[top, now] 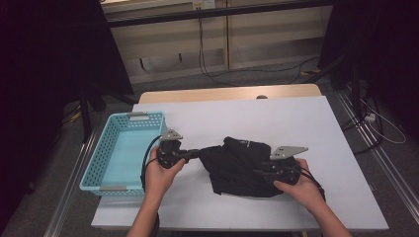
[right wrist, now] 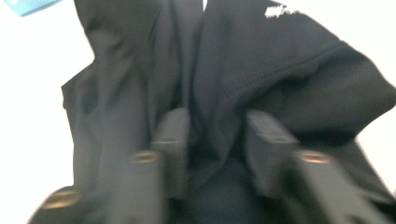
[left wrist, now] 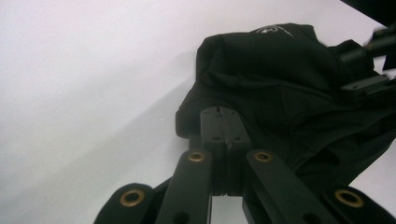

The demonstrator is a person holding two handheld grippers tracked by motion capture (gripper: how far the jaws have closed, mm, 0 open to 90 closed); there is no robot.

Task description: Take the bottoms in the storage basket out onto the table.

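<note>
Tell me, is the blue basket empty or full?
Empty. In the high view the blue basket shows a bare floor inside; the black garment lies outside it, on the white table.

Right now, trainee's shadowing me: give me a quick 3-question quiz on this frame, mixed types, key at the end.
1. True or false: the left gripper has its jaws closed together at the edge of the black garment.
2. Multiple choice: where does the turquoise basket sit in the high view? A) left of the garment B) right of the garment C) on top of the garment
3. Short answer: in the right gripper view, what lies between the jaws of the right gripper?

Key
1. True.
2. A.
3. A fold of the black garment; the jaws stand apart around it.
</note>
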